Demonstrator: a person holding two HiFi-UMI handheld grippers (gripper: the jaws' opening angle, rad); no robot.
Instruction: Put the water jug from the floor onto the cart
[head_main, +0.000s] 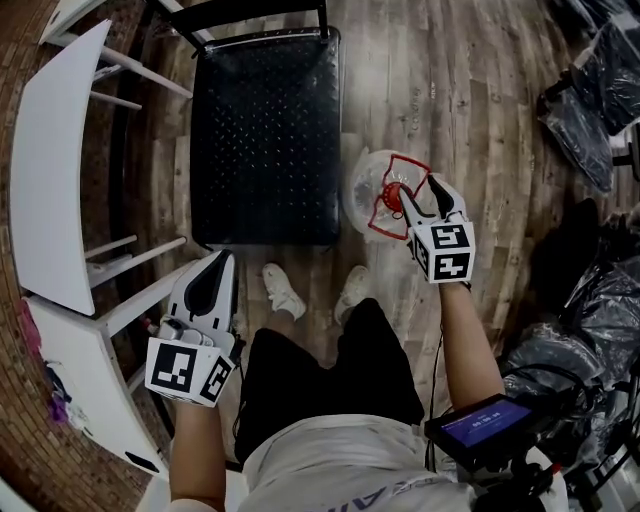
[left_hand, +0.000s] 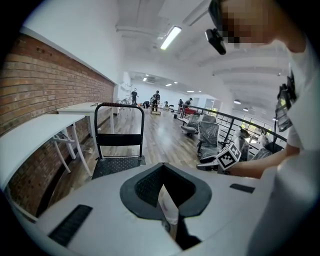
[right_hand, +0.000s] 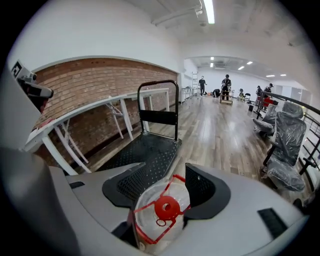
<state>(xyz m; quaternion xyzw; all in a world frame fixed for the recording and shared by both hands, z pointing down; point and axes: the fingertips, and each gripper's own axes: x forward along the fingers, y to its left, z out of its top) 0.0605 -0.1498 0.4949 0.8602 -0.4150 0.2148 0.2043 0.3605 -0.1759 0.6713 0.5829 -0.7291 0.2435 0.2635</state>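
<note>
The black flat cart with the studded deck (head_main: 265, 140) stands on the wooden plank floor (head_main: 450, 80). The clear plastic water jug with the red cap and red handle (head_main: 368, 180) stands on the floor just beside the cart's right edge, near its front corner. The right gripper (head_main: 416, 190) is above the jug with its jaws apart, the red cap between them. The left gripper (head_main: 220, 262), well apart near the cart's front left corner, has its jaws together and empty.

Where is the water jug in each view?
Head view: water jug right of centre, on the floor beside the black cart, at its right edge.
Left gripper view: not in it.
Right gripper view: bottom centre, red cap toward the camera.
Shared landmark: the black cart, in all three views.
</note>
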